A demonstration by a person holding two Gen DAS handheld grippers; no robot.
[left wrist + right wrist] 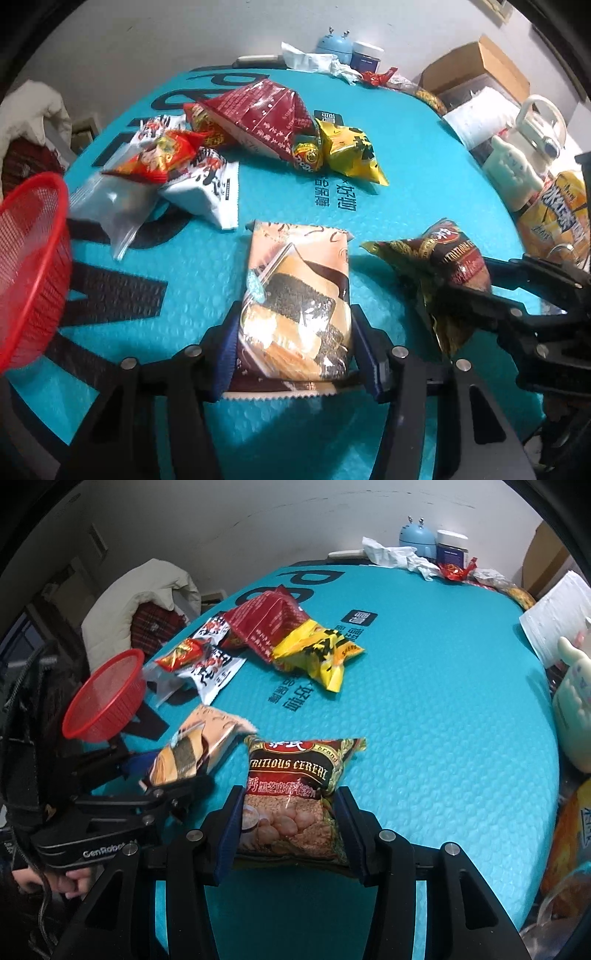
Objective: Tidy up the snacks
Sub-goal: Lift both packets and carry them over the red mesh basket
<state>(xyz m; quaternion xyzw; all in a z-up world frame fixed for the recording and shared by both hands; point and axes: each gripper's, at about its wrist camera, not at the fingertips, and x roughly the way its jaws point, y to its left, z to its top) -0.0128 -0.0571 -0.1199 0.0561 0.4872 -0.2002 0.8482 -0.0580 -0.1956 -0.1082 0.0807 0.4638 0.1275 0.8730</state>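
1. Your left tool [293,345] is clamped on the peach sesame-cracker packet [295,295]; both blue pads press its long side edges near the near end.
2. That packet's long axis runs along the tool's line, far end pointing away toward the snack pile, printed face up, serrated near seam just behind the pads. It sits low over the teal worktop [406,166]; contact with the worktop can't be told.
3. Your right tool [288,832] is clamped on the cereal packet [295,794], pads on its left and right edges at the lower half.
4. Cereal packet's long axis also runs away from the tool, label upright to the camera, top seam at the far end, flared wider than the gripped part.
5. The two held packets are side by side, near each other, not touching.
6. Red mesh basket [105,696] is at the worktop's left edge, beside the left tool, tilted.
7. Farther out: a loose pile with a dark red bag [262,114], yellow packet [351,155], white packets [201,188] and a clear zip bag [107,206].
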